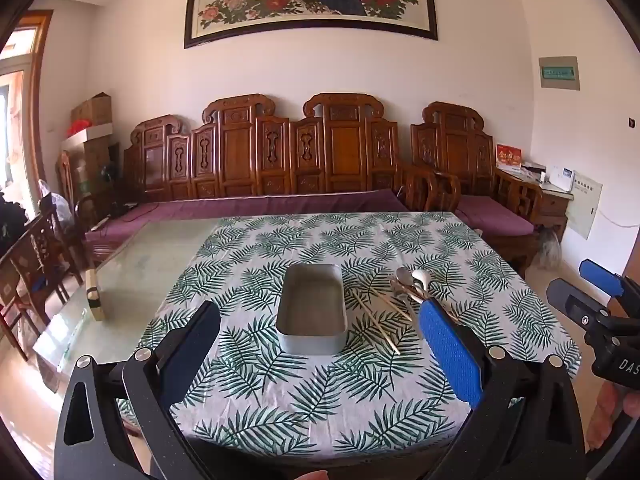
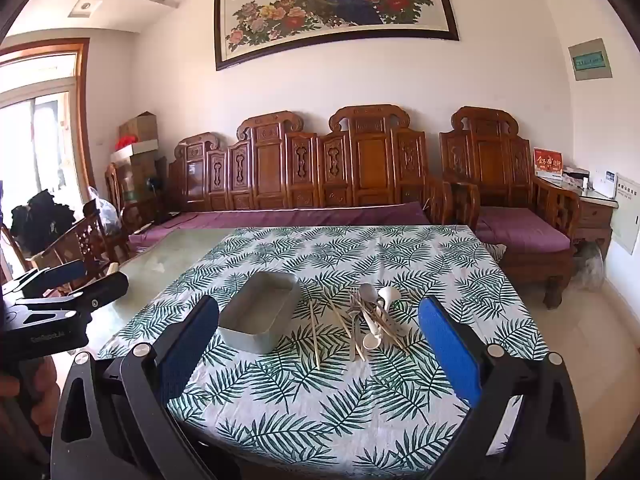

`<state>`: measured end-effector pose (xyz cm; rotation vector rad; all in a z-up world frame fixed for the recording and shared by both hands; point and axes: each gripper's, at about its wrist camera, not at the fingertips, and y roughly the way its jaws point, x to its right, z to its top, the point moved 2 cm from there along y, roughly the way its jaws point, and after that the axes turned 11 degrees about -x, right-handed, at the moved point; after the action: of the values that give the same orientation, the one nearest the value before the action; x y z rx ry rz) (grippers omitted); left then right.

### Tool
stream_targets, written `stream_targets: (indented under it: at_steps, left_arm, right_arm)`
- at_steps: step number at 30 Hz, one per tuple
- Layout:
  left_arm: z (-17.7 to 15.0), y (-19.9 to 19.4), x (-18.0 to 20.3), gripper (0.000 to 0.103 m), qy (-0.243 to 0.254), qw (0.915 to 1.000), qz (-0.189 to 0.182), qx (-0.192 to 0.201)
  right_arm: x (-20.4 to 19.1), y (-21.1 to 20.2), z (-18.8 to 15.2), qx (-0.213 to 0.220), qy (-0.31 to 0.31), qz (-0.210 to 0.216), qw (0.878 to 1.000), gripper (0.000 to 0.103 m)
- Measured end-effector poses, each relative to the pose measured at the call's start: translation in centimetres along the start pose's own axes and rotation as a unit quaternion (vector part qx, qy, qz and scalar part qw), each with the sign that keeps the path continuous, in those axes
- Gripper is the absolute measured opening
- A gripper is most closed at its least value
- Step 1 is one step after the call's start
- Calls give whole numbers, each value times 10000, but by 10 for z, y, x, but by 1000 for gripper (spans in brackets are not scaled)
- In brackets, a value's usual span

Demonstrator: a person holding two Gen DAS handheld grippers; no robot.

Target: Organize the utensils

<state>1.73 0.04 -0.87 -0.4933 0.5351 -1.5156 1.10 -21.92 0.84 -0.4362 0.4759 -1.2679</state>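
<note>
Nearest, the left gripper (image 1: 320, 344) hangs over the near edge of the table (image 1: 140, 264), its fingers (image 1: 450, 354) spread wide and released, nothing between them. The right gripper (image 2: 320, 344) sits beside it, fingers (image 2: 448, 354) equally parted and empty. Leaf-print cloth (image 2: 312, 400) lies bare between the grippers and the things farther in. Next comes a grey rectangular tin (image 1: 313, 308), empty, long side running away from the viewer. Just right of it, apart from its wall, lies a loose pile of utensils (image 2: 374, 320): chopsticks (image 2: 315, 330), spoons and forks crossing one another. Left of the cloth, the table's glass top is uncovered. Beyond the far edge stands a carved wooden bench (image 1: 280, 160).
</note>
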Motion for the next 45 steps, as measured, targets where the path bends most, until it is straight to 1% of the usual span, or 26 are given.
stream_targets:
  at_steps: [14,22,28,45]
  left_arm:
    - [5,3,-1,96,12,10000,-17,-16]
    - [6,-4,1,96,8,10000,-17,12]
    - [13,-10,5,96,30,10000,-35,8]
    - [11,-10,7,96,44,10000,-47,23]
  right_arm:
    - [0,1,0,6,-12,-14,10000,100]
    - [0,-3,2,28,-20,-15,10000,100]
    - [0,-2,1,31,-21,-15,10000,100]
    - [1,-4,2,40,-18,-15,10000,100]
